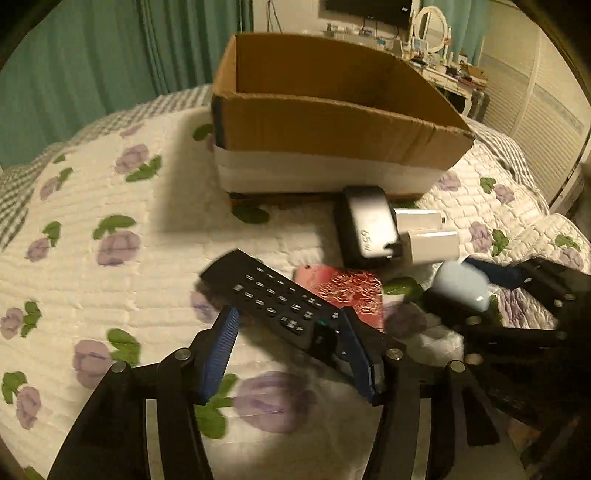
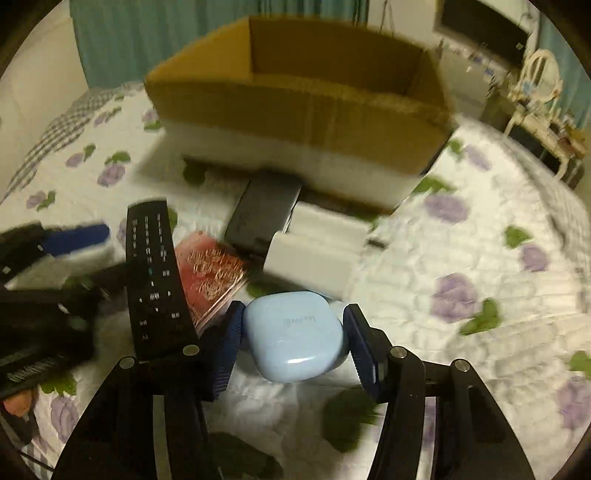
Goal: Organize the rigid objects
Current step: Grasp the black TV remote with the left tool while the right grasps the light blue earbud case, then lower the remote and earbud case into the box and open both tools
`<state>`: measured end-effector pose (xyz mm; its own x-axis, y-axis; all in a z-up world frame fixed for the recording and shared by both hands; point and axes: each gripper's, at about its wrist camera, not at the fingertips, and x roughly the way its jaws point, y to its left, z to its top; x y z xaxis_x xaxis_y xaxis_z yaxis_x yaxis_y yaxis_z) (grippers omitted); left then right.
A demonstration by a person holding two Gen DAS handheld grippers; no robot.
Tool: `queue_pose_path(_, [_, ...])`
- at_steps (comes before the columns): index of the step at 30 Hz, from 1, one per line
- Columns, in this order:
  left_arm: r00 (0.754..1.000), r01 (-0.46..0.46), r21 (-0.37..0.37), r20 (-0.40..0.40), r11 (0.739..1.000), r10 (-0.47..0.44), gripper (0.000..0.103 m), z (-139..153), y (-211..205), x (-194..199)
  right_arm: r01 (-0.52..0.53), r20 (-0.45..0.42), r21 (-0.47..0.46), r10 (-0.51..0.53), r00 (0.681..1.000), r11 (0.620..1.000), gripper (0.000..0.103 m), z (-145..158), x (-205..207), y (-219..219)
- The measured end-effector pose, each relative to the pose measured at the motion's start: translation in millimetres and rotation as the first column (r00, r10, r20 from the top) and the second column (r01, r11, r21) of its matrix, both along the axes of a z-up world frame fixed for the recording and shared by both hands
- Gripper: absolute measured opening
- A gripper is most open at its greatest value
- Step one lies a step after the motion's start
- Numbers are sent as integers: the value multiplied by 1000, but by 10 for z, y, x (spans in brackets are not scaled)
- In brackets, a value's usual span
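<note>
My left gripper (image 1: 290, 325) is shut on a black remote control (image 1: 266, 295), held tilted above the flowered quilt. My right gripper (image 2: 293, 325) is shut on a light blue earbud case (image 2: 295, 334), also seen in the left wrist view (image 1: 461, 286). The remote also shows in the right wrist view (image 2: 155, 277). An open cardboard box (image 1: 332, 122) stands on the bed behind the objects; it shows in the right wrist view too (image 2: 303, 107).
A red patterned card case (image 1: 343, 291), a dark power bank (image 1: 369, 229) and two white chargers (image 1: 428, 236) lie on the quilt in front of the box. A dressing table with an oval mirror (image 1: 432, 26) stands at the far right.
</note>
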<state>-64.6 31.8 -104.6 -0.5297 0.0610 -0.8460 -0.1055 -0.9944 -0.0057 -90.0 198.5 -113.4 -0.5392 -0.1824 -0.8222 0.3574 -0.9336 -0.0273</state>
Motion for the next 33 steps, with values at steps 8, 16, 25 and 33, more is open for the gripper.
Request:
queue_pose_path(8, [983, -127, -35, 126, 991, 130, 68, -266, 77, -353, -1, -31, -40, 0, 1000, 999, 54, 151, 40, 90])
queue_pose_path(16, [982, -129, -1, 142, 992, 128, 45, -237, 72, -334, -1, -52, -62, -2, 999, 998, 54, 228, 86, 106])
queue_pose_path(25, [998, -45, -4, 32, 999, 45, 19, 133, 94, 35, 14, -104, -48, -19, 994, 999, 54, 402, 221, 115])
queue_pose_path(33, [989, -14, 5, -145, 1000, 14, 19, 807, 21, 183, 7, -206, -70, -21, 978, 998, 54, 943, 334, 121])
